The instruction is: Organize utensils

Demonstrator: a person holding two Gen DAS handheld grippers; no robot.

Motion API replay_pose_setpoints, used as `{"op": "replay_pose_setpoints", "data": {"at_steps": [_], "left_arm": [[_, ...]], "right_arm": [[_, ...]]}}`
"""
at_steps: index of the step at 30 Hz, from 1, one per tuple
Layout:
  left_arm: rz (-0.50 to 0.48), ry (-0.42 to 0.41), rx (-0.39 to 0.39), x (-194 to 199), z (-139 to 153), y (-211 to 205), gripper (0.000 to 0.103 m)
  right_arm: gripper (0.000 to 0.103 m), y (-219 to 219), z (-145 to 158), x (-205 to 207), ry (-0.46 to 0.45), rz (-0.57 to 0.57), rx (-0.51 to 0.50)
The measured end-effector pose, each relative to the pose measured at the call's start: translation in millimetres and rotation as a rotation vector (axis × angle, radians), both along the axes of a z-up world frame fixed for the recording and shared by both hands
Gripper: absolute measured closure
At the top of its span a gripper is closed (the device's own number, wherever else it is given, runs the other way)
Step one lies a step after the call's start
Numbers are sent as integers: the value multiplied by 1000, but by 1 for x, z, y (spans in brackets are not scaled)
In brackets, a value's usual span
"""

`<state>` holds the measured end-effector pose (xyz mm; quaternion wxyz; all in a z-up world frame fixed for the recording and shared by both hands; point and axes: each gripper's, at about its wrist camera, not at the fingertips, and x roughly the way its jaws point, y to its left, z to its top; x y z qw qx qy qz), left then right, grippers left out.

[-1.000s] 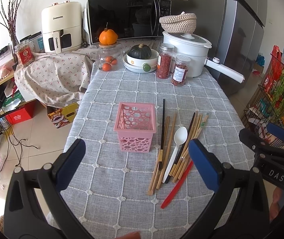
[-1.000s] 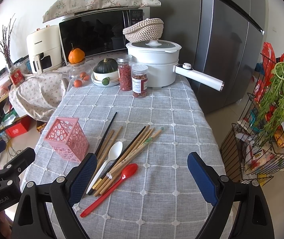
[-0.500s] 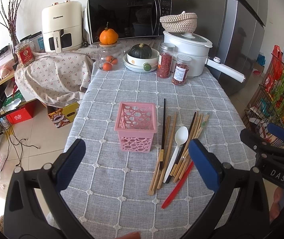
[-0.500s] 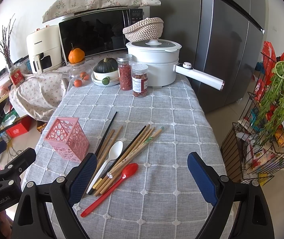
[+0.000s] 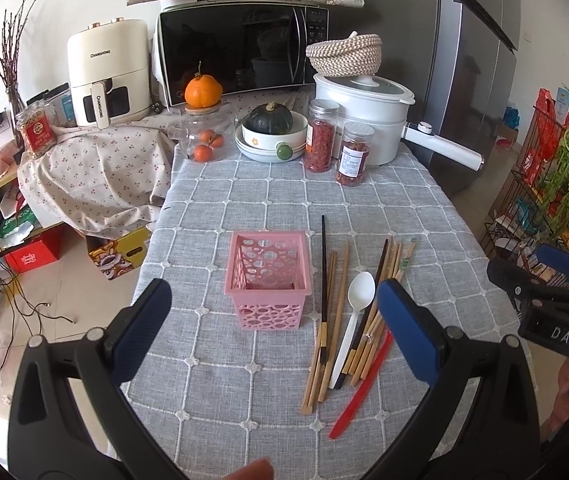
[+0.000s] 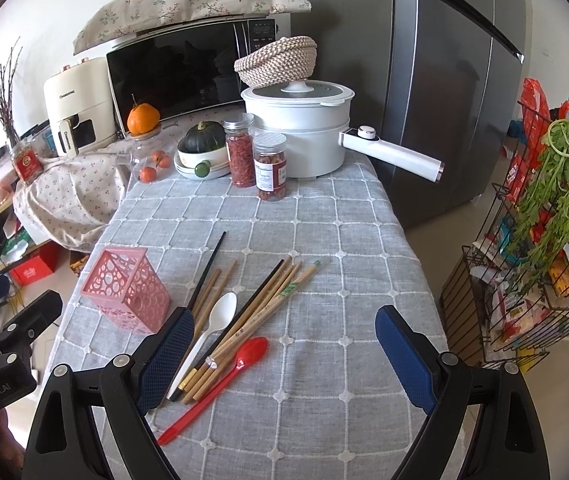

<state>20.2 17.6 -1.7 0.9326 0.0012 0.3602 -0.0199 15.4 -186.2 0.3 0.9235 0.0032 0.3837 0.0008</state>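
Observation:
A pink perforated basket (image 5: 267, 276) stands upright on the grey checked tablecloth (image 5: 244, 200); it also shows in the right wrist view (image 6: 126, 290). To its right lie several wooden and black chopsticks (image 5: 334, 320), a white spoon (image 5: 354, 312) and a red spoon (image 5: 360, 388). In the right wrist view the chopsticks (image 6: 260, 308), white spoon (image 6: 212, 328) and red spoon (image 6: 220, 380) lie just ahead of the left finger. My left gripper (image 5: 272, 328) is open and empty, hovering near the basket. My right gripper (image 6: 284, 354) is open and empty above the cloth.
At the table's far end stand a white pot (image 5: 364, 120), two red-filled jars (image 5: 332, 144), a bowl with a squash (image 5: 270, 136) and a glass jar of oranges (image 5: 204, 136). A microwave (image 5: 240, 56) and fridge (image 6: 444, 80) are behind. A wire rack (image 6: 532, 260) stands right.
Both grippers have shifted only slightly; the view has crept a little. Nothing on the table has moved, and both grippers stay open.

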Motion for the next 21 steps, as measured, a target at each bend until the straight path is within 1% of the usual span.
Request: {"op": "replay_pose_setpoints", "data": {"at_steps": [4, 8, 11, 13, 15, 16, 17, 18, 21], "left_arm": [[-41, 41, -21, 11, 2, -5, 1], [-121, 118, -55, 26, 2, -15, 1], [-173, 182, -90, 39, 0, -24, 5], [-186, 224, -115, 51, -2, -29, 12], [-190, 264, -136, 65, -5, -35, 18], [-191, 280, -153, 73, -7, -38, 23], [-191, 292, -165, 80, -10, -42, 25], [-191, 310, -169, 87, -13, -45, 31], [-202, 372, -136, 109, -25, -62, 47]], "right_arm": [[10, -10, 1, 14, 26, -13, 22], [10, -23, -3, 30, 57, -33, 28], [10, -34, -13, 45, 112, -45, 32], [10, -41, -22, 54, 156, -40, 52], [10, -50, -30, 62, 191, -41, 80], [10, -55, -34, 65, 205, -47, 87], [10, -60, -37, 68, 218, -55, 96], [10, -64, -40, 71, 230, -62, 107], [10, -76, -48, 79, 265, -78, 158]]}}
